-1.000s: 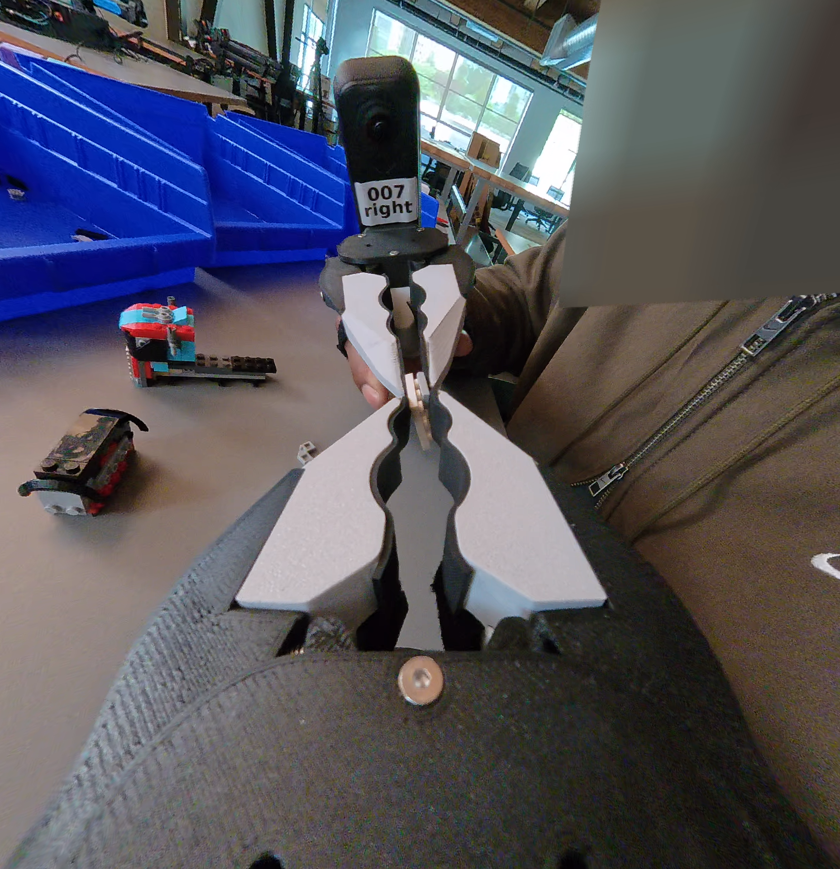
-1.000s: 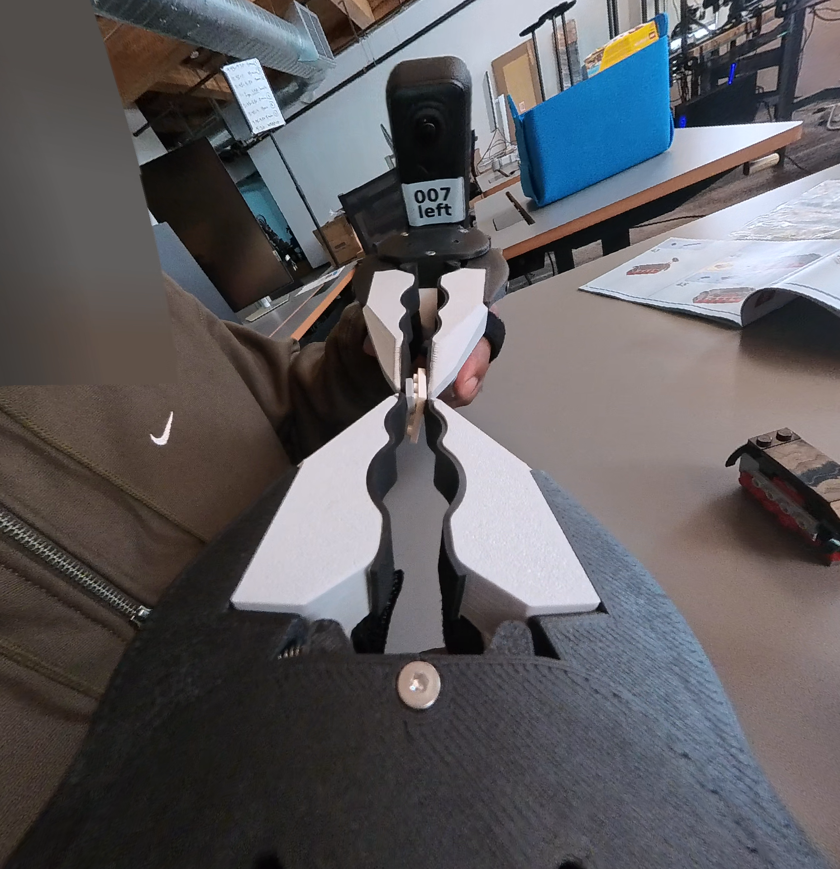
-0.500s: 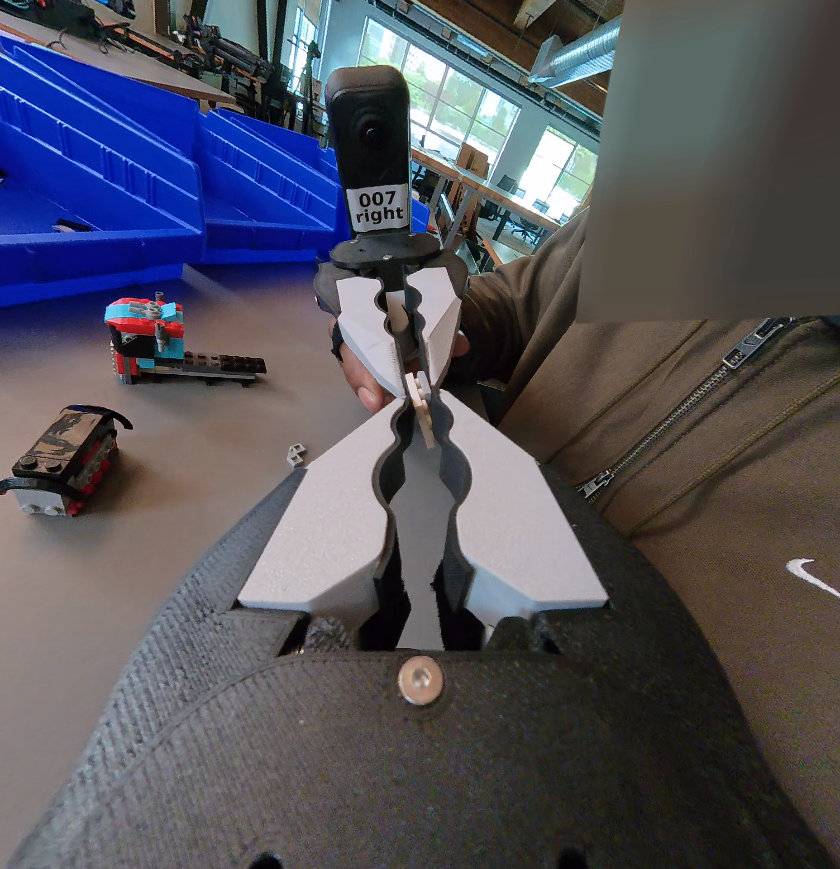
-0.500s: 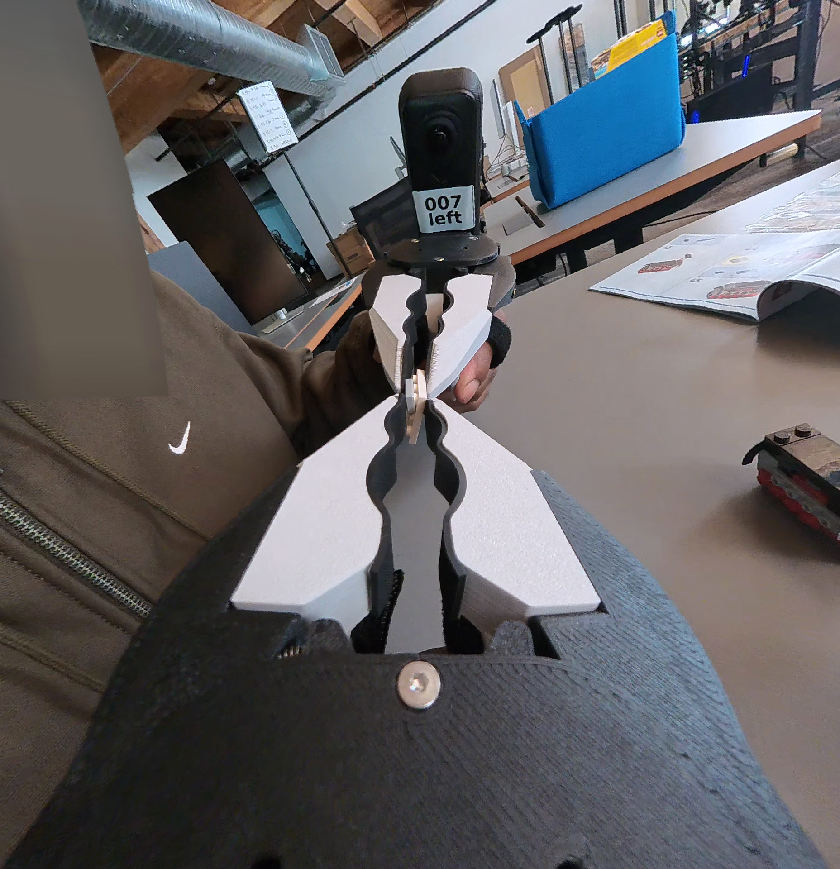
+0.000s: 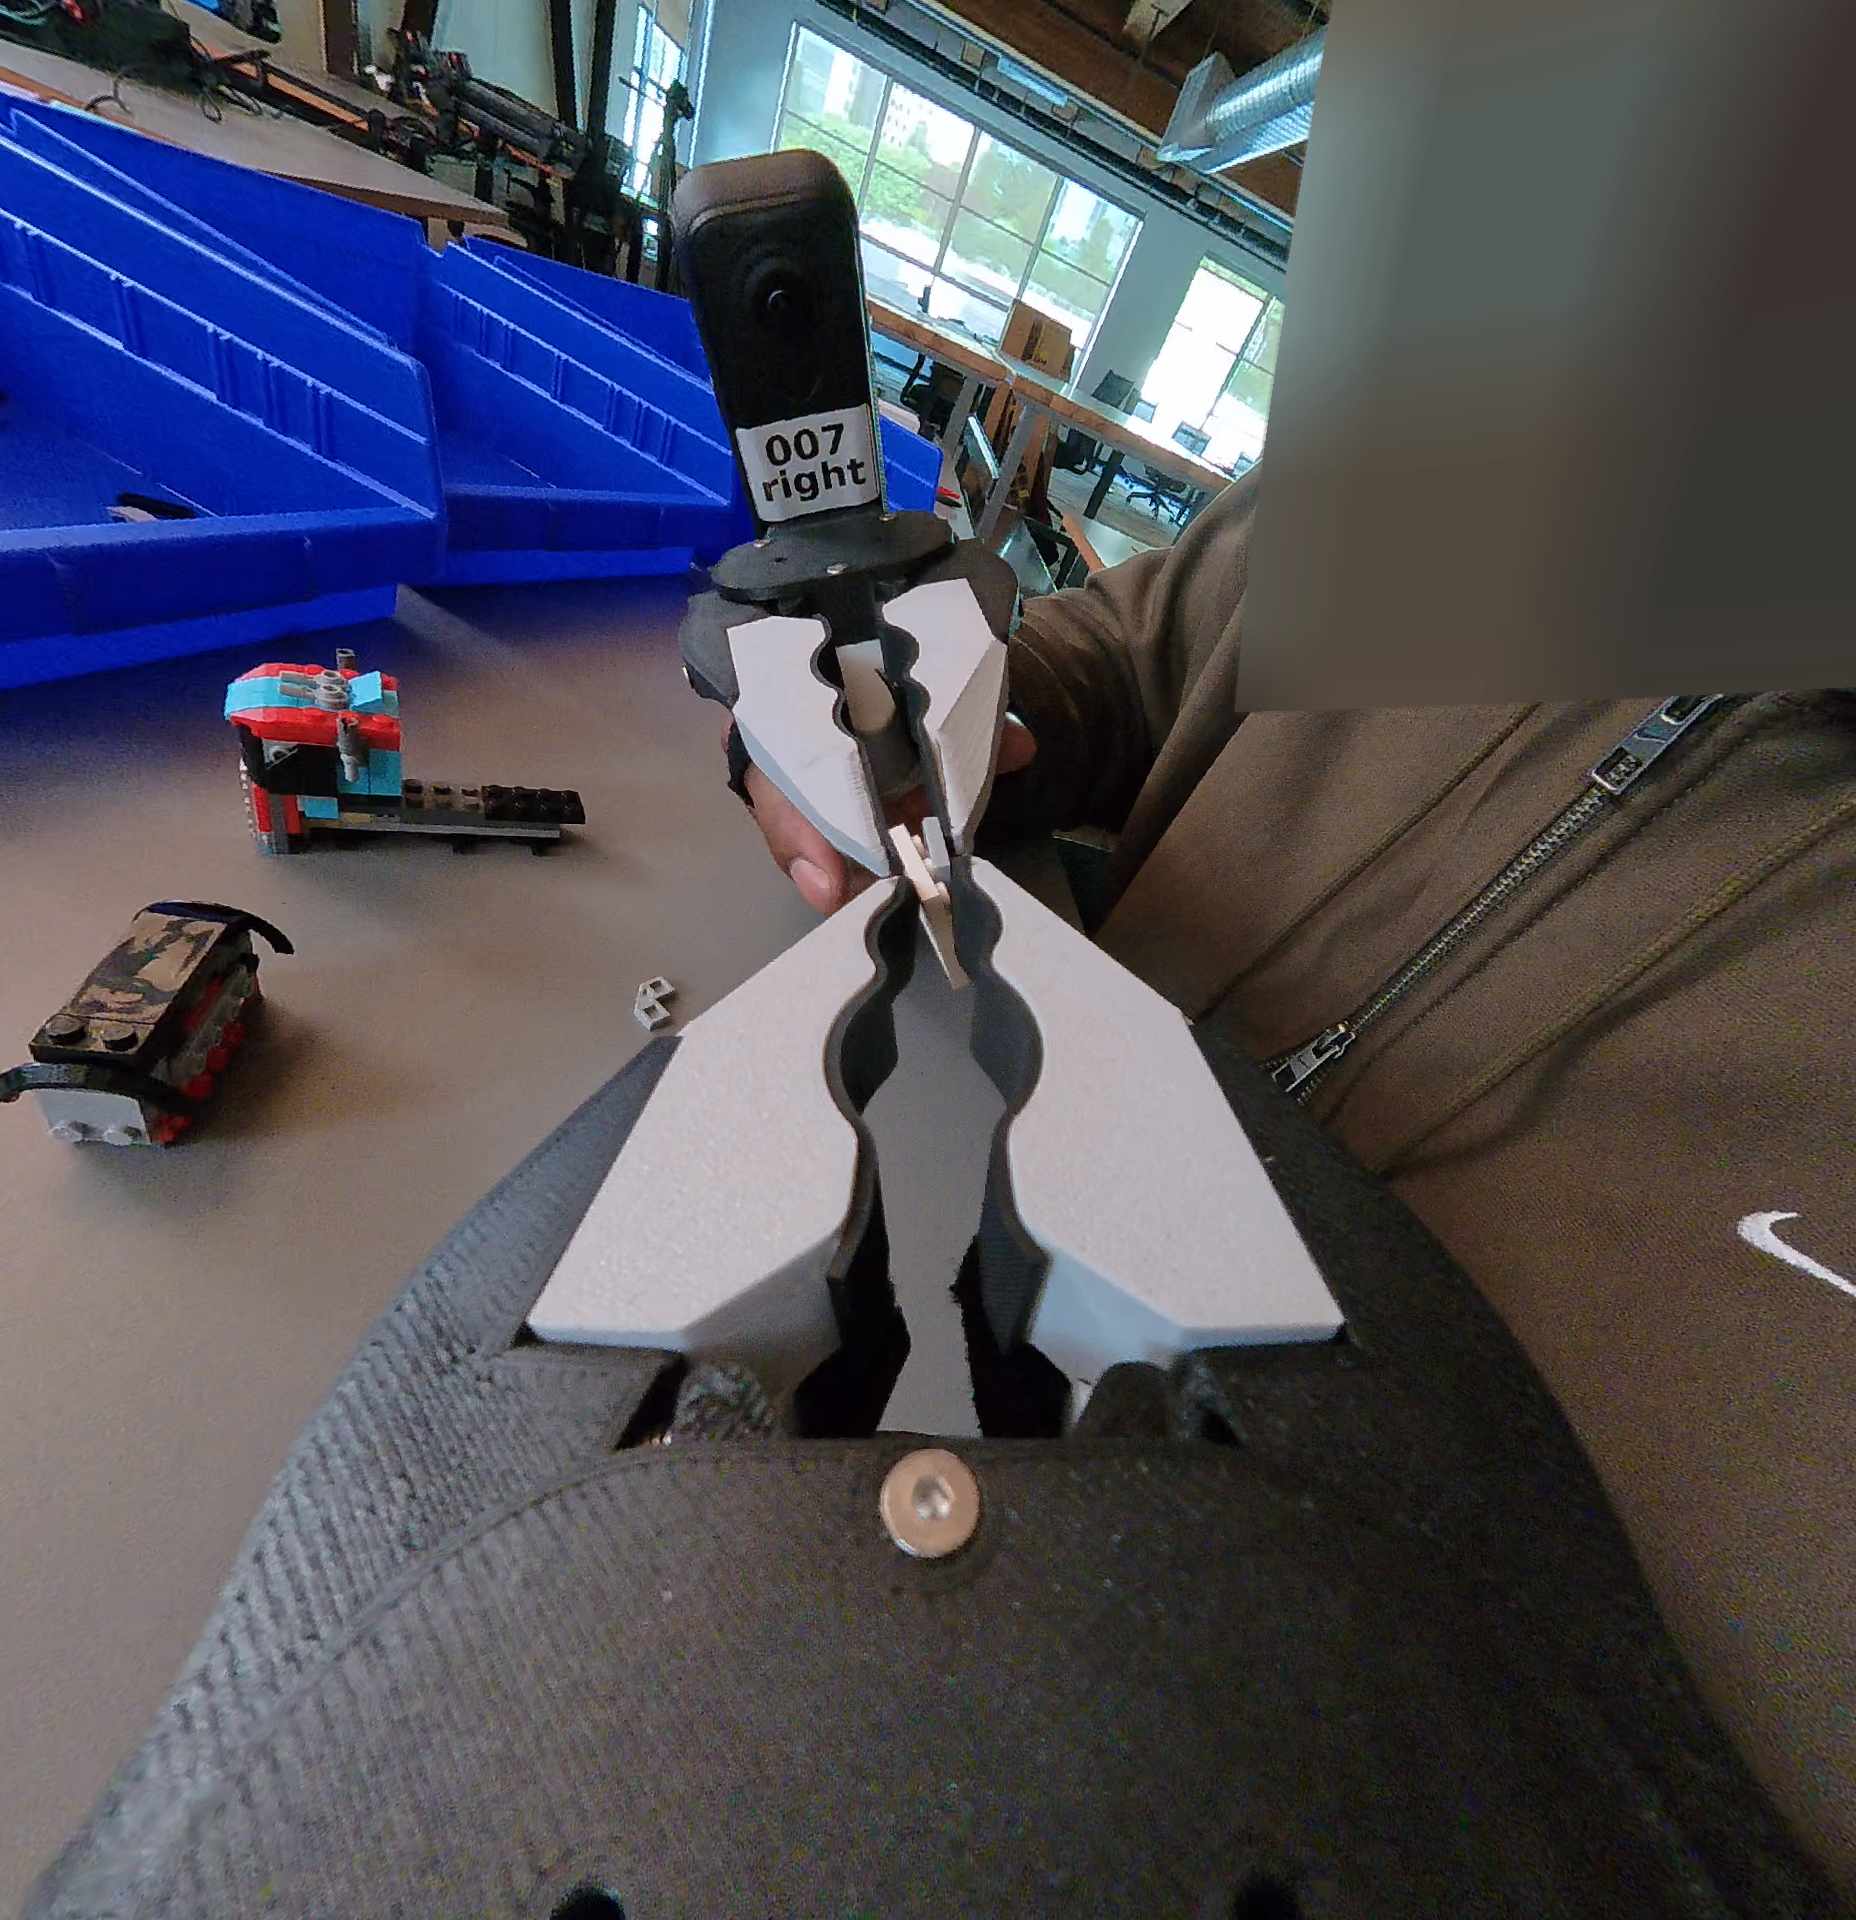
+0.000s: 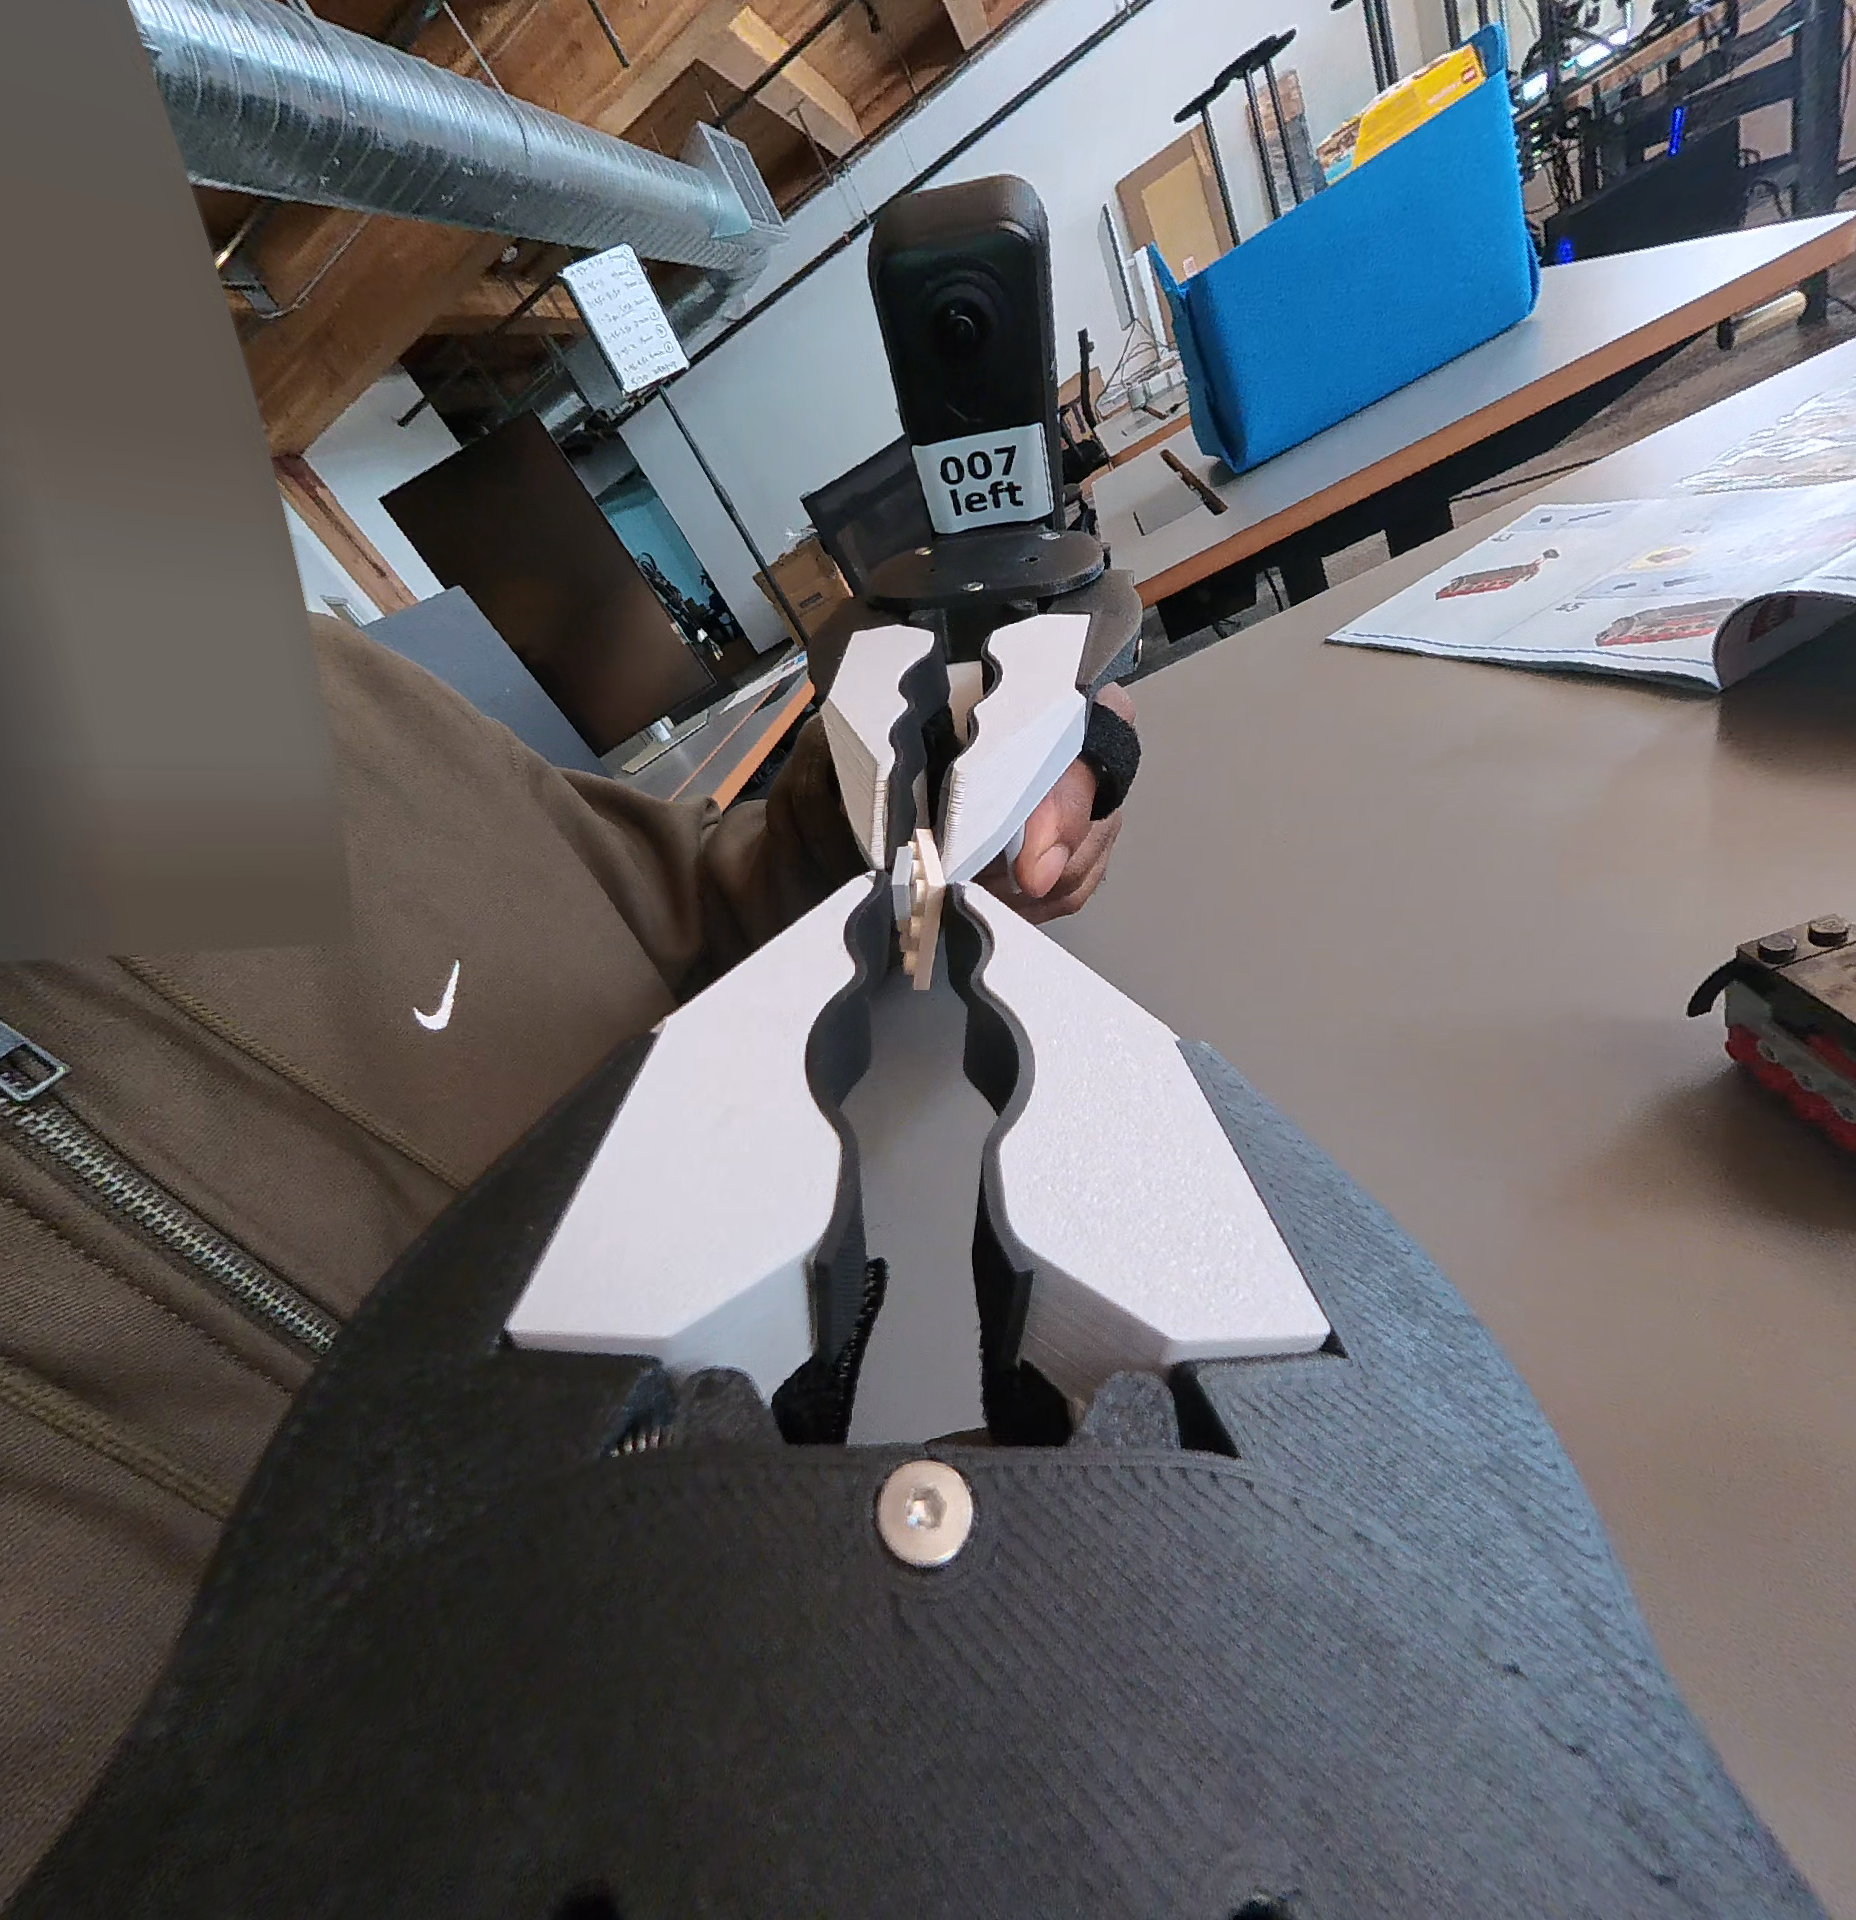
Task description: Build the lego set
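Facing tip to tip above the brown table (image 5: 404, 1195), two grippers meet. Left gripper (image 5: 929, 904) is clenched on a tan studded plate (image 5: 939, 935); right gripper (image 6: 919, 899) is clenched on a grey plate (image 6: 901, 873) pressed flat against it. Two brick models sit at 9 o'clock: one red-teal (image 5: 321, 748), one black-red (image 5: 145, 1023). One small grey piece (image 5: 654, 1003). Two blue bins (image 5: 280, 416) at 10 o'clock; contents indistinct. One open booklet (image 6: 1630, 592) at 2 o'clock.

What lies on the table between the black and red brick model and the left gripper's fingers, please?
In the left wrist view, a small grey brick piece lies alone on the table between the black and red brick model and the left gripper.
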### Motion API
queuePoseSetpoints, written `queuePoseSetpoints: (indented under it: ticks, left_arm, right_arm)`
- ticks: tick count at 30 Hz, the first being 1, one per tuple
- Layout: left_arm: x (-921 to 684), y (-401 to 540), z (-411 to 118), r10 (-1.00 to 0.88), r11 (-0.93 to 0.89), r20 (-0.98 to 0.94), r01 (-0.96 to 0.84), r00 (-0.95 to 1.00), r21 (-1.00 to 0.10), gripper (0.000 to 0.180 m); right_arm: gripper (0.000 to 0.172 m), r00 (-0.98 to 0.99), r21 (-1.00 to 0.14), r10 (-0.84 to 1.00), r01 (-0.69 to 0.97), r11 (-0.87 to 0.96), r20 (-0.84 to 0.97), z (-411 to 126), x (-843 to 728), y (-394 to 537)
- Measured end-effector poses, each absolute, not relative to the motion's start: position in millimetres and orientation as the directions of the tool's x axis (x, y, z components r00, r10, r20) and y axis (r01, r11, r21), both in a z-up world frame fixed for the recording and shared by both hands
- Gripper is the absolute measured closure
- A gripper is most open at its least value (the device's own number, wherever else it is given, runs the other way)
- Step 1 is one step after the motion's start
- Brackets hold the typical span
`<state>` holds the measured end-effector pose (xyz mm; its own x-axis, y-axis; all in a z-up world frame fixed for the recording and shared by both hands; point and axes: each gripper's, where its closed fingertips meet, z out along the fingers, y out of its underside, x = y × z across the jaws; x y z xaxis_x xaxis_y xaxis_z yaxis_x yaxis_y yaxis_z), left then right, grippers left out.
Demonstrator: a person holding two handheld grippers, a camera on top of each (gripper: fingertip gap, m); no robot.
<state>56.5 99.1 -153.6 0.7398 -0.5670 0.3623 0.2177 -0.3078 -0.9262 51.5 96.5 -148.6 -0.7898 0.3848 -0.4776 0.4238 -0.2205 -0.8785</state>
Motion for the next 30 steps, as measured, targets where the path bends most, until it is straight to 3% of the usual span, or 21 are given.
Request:
queuePoseSetpoints:
  ticks: [23, 30]
  left_arm:
    - [59.3, 98.0, -156.8, -0.577, -0.336, 0.395, 0.233, 0.715, -0.913, 0.173]
    - [61.2, 97.3, -158.5, -0.575, -0.363, 0.435, 0.26, 0.693, -0.895, 0.173]
  right_arm:
    - [0.163, -0.82, -0.925, 0.428, 0.351, -0.146, -0.379, -152.3, 54.2, 96.1]
    - [0.163, -0.843, -0.964, 0.475, 0.26, -0.052, -0.253, -154.2, 55.9, 95.3]
